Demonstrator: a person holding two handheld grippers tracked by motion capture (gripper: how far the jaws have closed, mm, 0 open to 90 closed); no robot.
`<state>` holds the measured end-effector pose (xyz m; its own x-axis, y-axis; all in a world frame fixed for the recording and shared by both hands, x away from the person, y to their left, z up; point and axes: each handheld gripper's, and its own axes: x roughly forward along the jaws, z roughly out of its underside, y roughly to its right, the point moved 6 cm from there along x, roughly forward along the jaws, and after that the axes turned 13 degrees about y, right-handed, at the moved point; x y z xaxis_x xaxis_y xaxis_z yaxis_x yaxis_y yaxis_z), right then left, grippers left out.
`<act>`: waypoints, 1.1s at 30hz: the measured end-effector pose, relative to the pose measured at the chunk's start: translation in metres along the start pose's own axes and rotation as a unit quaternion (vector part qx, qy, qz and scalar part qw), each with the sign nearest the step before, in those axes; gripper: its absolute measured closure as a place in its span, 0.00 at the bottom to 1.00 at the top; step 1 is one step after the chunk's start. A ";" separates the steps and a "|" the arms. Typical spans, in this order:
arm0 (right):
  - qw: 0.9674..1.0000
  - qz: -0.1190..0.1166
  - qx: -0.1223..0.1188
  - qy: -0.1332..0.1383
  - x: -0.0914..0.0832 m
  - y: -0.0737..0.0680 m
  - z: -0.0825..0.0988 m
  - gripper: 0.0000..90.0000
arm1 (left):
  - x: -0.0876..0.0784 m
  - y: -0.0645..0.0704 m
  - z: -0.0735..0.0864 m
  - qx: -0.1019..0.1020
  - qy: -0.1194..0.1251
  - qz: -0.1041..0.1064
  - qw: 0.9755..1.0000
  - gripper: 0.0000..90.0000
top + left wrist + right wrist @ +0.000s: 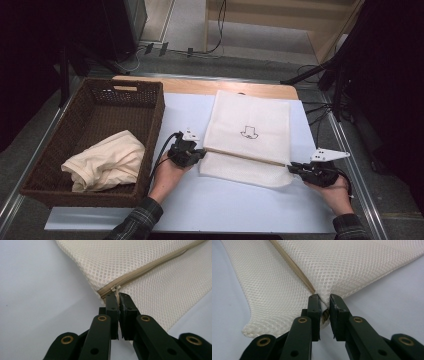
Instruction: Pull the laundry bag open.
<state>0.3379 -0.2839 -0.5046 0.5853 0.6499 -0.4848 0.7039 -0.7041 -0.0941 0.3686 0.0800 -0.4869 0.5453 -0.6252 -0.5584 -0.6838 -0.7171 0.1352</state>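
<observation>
Left gripper [117,296] jaws pinch zipper pull [115,288] at left edge of mesh laundry bag [248,130], mid-table; right gripper [324,298] nips its right edge. Light, floppy fabric; likely needs both ends held taut.

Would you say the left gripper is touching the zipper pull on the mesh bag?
Touching. In the left gripper view, the left gripper has its jaws closed on the zipper pull at the edge of the mesh bag.

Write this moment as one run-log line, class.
left gripper: shut on zipper pull | right gripper: shut on mesh laundry bag edge at the zipper's far end | bag: flat on table, zipped | wicker basket: cream cloth inside
</observation>
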 end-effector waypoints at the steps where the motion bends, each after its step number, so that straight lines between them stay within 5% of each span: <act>1: 1.000 0.002 0.001 0.000 0.001 0.001 0.000 0.89 | 0.002 -0.001 -0.001 0.003 -0.003 0.000 1.000 0.97; 16: 1.000 0.015 0.001 -0.010 0.012 0.006 0.008 0.81 | 0.017 -0.012 0.003 0.004 -0.006 -0.017 1.000 0.95; 21: 1.000 0.008 0.012 -0.004 0.013 0.004 0.009 0.67 | 0.016 -0.013 0.003 -0.003 0.000 -0.019 1.000 0.73; 26: 1.000 0.009 0.017 0.003 0.013 0.002 0.006 0.44 | 0.012 -0.009 0.001 -0.006 0.004 0.001 1.000 0.49; 33: 0.999 0.024 0.030 0.026 0.015 -0.004 -0.002 0.20 | 0.010 0.004 0.000 0.012 0.003 0.015 1.000 0.27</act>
<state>0.3447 -0.2707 -0.5096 0.6393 0.6278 -0.4440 0.6503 -0.7496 -0.1237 0.3711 0.0706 -0.4919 0.5267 -0.6482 -0.5500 -0.7111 -0.6904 0.1327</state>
